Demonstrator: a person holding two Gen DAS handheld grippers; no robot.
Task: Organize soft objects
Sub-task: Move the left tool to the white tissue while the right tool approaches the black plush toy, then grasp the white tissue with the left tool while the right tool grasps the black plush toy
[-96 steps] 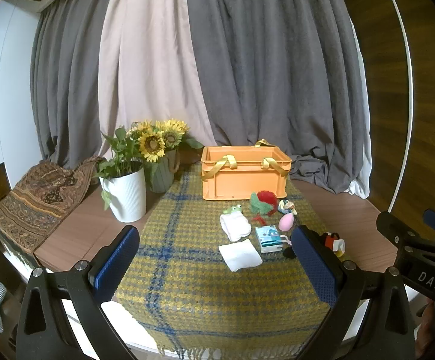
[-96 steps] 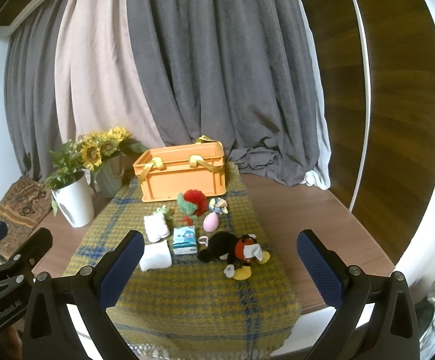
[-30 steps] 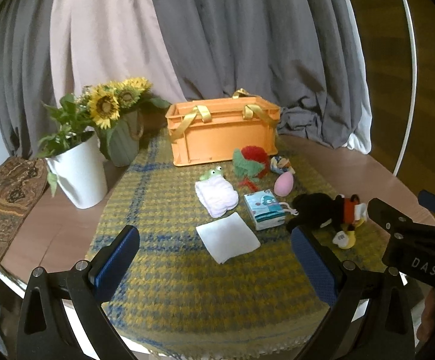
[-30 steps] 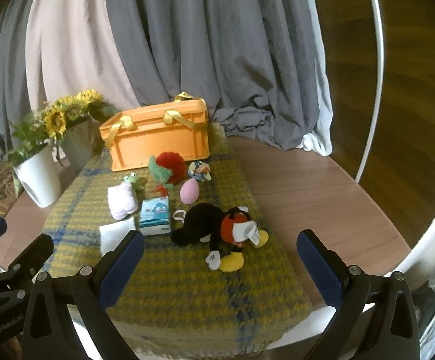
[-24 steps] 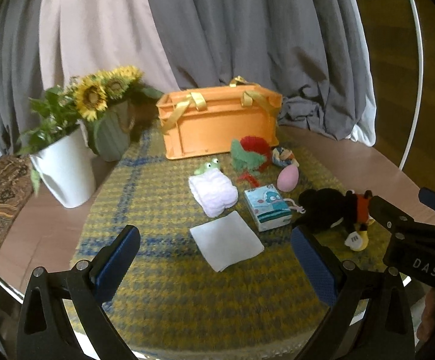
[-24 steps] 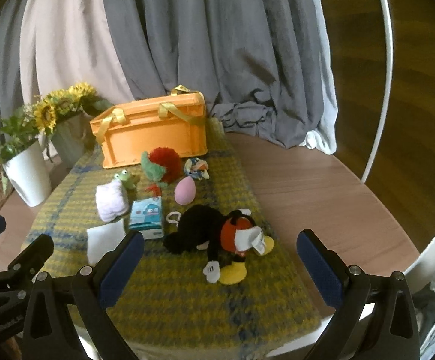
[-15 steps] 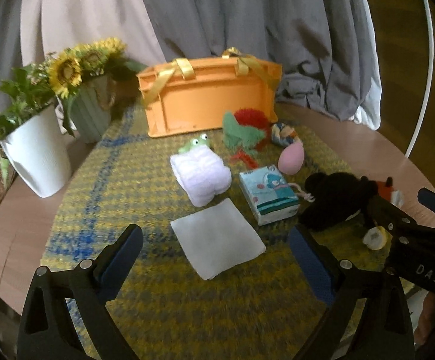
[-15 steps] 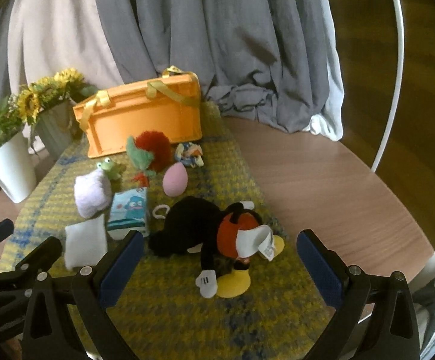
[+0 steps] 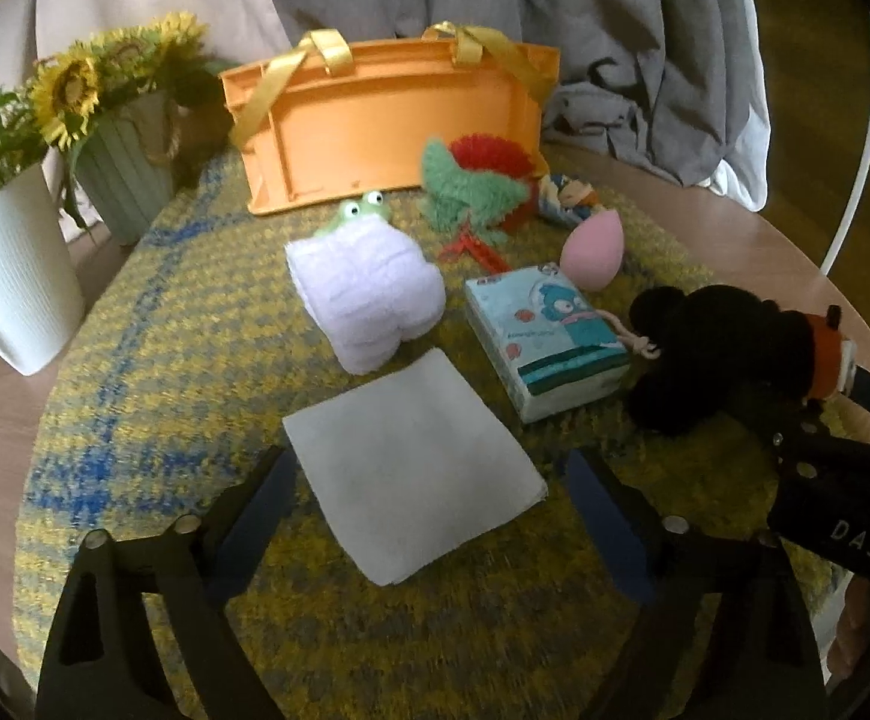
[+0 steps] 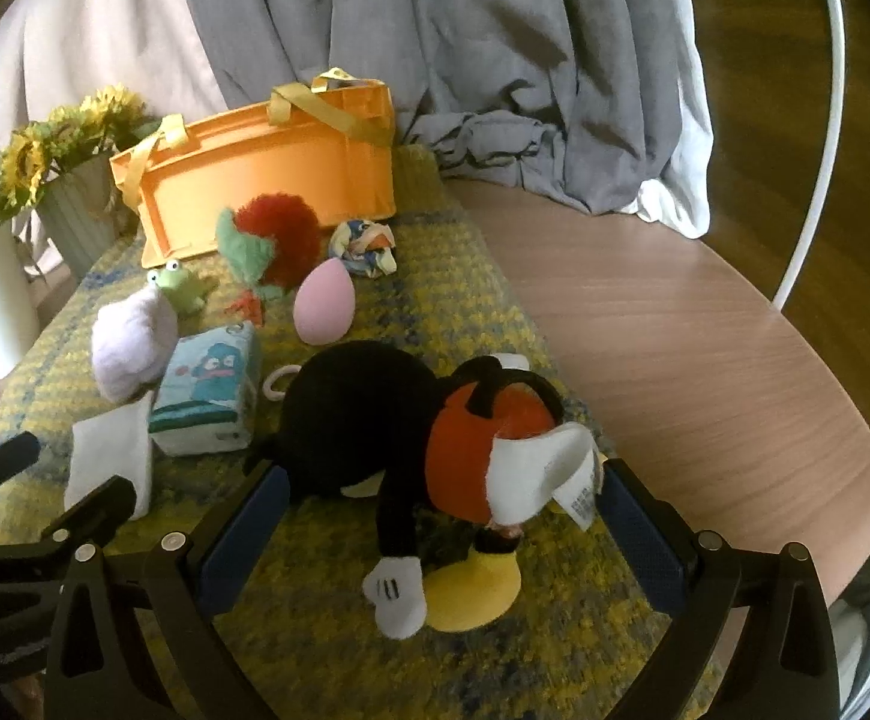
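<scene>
Both jaws wide open, empty. Left gripper [image 9: 426, 495] straddles white cloth [image 9: 414, 471]; right gripper [image 10: 435, 525] straddles plush toy [image 10: 411, 420]. Risk: flat cloth slips (plaid mat bunches); toy limb snags.

Bare checked cloth [image 9: 153, 324] lay left of the left gripper [image 9: 429, 516]; a tissue pack [image 9: 546, 339] crowded its right.

The cloth [image 9: 153, 324] is a yellow weave with blue plaid lines. The crate [image 9: 387, 120] is orange with yellow straps. The folded napkin [image 9: 411, 468] is white. The sponge [image 10: 322, 300] is pink. The plush mouse [image 10: 387, 414] is black, red, white and yellow.
</scene>
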